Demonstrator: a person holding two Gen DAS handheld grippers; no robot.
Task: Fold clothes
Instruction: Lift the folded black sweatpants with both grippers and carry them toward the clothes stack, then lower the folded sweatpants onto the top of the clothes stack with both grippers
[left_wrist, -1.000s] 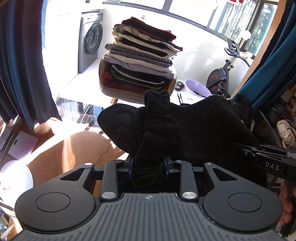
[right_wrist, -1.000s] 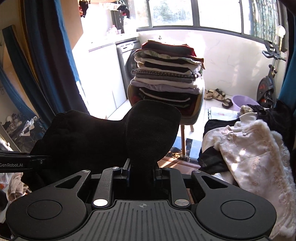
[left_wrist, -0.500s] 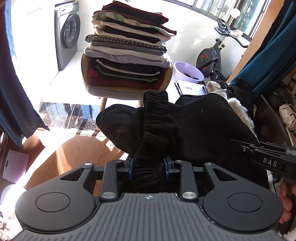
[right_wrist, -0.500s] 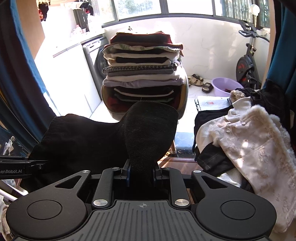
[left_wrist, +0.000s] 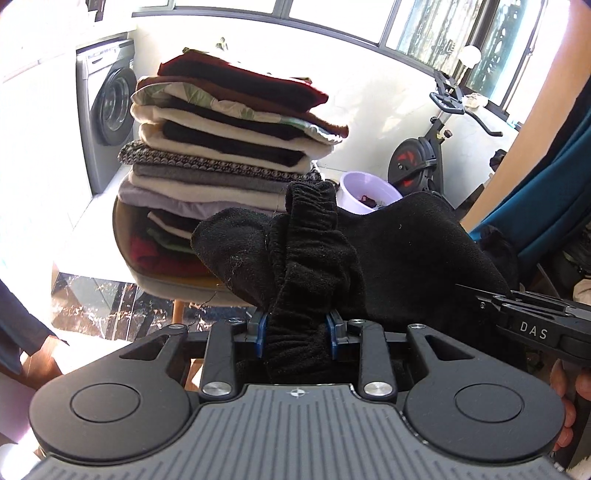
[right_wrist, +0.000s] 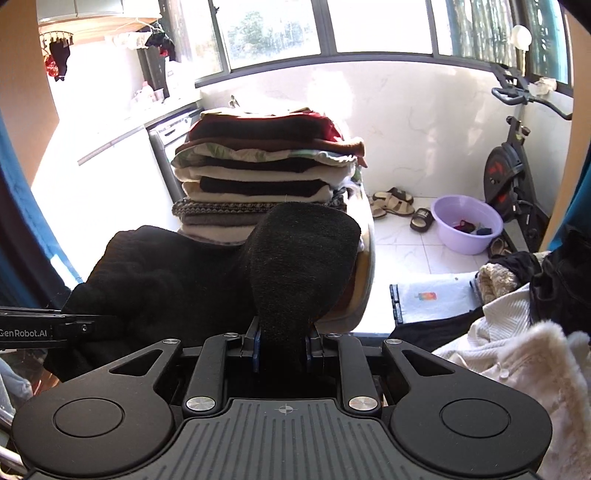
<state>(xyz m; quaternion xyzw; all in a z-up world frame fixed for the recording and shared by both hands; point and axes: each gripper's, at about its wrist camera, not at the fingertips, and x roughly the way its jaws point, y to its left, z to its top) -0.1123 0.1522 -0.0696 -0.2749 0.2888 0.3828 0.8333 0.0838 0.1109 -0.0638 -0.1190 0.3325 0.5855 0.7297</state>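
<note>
Home laundry balcony (washing machine (left_wrist: 107, 110))

both wrist views close behind their tongs, facing the shared clothes stack (left_wrist: 229, 147) (right_wrist: 266, 173)

We've got both grippers up in front of us, side by side, each angled down a bit. Left gripper (left_wrist: 297, 332): jaws part-closed, blue pads clamped on a thick bunch of black garment (left_wrist: 388, 258), elastic edge sticking up btwn them. Right gripper (right_wrist: 282, 345): jaws narrower, pinching a thinner fold of the same cloth. Right gripper's body shows at the right edge of the left cam w/ our right hand (left_wrist: 565, 402) wrapped round its handle; left gripper's side shows at the left edge of the right cam.
</note>
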